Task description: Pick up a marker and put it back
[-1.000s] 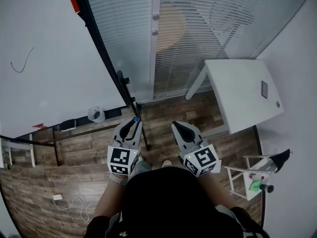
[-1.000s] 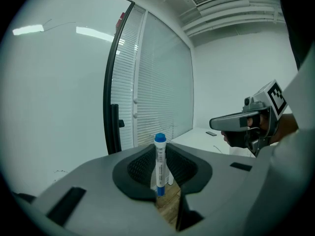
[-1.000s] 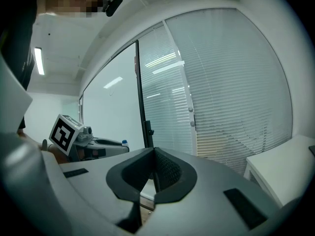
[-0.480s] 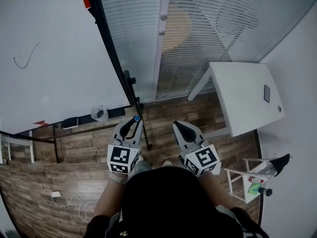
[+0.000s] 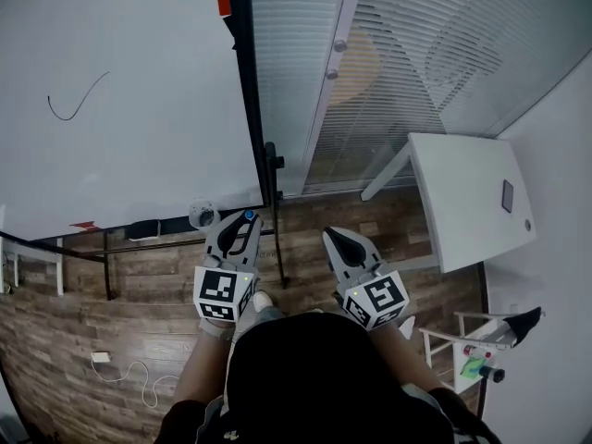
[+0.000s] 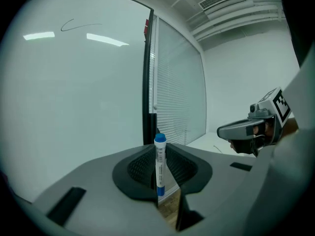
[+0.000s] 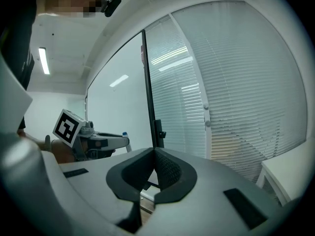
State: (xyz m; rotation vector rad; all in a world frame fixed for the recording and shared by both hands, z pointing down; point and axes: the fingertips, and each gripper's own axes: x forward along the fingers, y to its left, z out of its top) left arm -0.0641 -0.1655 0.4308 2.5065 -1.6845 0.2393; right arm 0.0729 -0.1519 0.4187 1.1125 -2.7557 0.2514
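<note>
Your left tool [image 5: 242,225] pinches the marker [image 6: 160,163] upright; grip firmly and carry it smoothly toward the whiteboard [image 5: 120,109]. Your right tool [image 5: 335,239] is pressed together, empty.

- A large whiteboard [image 5: 120,109] fills the head view from 9 to 12 o'clock, with a thin black squiggle [image 5: 79,98] at 10 o'clock.
- A black frame post [image 5: 250,91] at 12 o'clock edges the board.
- Glass panels with closed white blinds [image 5: 435,54] spread toward 1 o'clock.
- A white table [image 5: 472,197] stands at 3 o'clock.
- Brown wood-plank floor [image 5: 139,294] runs from 7 to 9 o'clock, and a white cable [image 5: 120,373] lies on it at 8 o'clock.
- A ceiling light strip [image 7: 43,60] glows at 10 o'clock in the right gripper view.
</note>
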